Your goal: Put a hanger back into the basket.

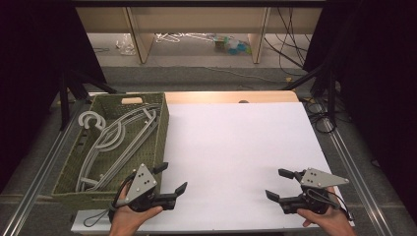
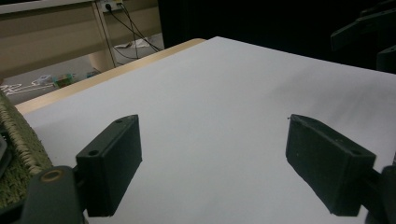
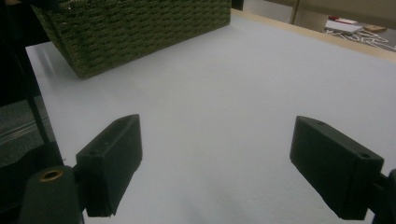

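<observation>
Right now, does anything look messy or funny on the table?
One thing: the grey hangers in the woven basket lie in a tangled heap, and one hook pokes up over the basket's left rim. The white sheet looks flat and clean. Both grippers, left and right, hover open.

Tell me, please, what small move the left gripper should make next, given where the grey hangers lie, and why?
Probably swing the left gripper left toward the green woven basket and reach in for the grey plastic hangers. Its jaws stand open and hold nothing over the white table sheet, and the hangers lie piled in the basket just beside it. The right gripper, also open, sits farther away.
</observation>
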`<act>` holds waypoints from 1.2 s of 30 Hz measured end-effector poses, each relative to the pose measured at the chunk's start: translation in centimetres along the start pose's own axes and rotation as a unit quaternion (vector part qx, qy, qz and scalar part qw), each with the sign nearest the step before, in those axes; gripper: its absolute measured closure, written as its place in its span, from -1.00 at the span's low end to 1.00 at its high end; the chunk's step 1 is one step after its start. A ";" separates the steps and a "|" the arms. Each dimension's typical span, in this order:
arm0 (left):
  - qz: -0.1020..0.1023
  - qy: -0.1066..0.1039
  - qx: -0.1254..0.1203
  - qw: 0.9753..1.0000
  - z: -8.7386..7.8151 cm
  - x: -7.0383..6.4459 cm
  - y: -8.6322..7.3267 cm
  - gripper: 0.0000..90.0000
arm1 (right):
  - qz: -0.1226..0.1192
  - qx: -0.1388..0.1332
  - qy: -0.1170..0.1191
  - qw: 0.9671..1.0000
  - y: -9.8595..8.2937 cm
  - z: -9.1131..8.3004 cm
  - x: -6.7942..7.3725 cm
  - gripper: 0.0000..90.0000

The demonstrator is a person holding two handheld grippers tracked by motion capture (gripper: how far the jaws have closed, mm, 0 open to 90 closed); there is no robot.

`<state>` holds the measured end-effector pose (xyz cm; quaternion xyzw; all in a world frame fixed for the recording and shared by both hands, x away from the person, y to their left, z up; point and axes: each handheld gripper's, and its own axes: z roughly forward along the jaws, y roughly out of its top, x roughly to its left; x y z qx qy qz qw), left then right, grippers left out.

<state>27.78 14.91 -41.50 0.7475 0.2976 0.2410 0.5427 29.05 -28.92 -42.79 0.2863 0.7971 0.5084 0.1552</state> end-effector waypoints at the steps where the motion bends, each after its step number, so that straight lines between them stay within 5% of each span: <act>1: 0.000 -0.003 -0.006 1.000 0.0 0.1 -0.1 -0.61 | 0.003 0.002 0.002 1.000 0.0 0.0 0.1 -0.61; 17: -0.015 -0.010 -0.022 1.000 -0.4 0.3 -0.4 -0.64 | 0.017 0.008 0.000 1.000 -0.4 -0.4 0.2 -0.61; 18: -0.026 -0.011 -0.021 0.999 -0.4 0.2 -0.5 -0.64 | 0.017 0.008 0.000 1.000 -0.4 -0.4 0.3 -0.61; 28: -0.012 -0.011 -0.020 1.000 -0.5 0.3 -0.4 -0.64 | 0.018 0.008 -0.002 1.000 -0.4 -0.3 0.2 -0.61; 36: -0.025 -0.008 -0.021 0.999 -0.5 0.2 -0.5 -0.64 | 0.019 0.007 0.000 1.000 -0.5 -0.3 0.2 -0.62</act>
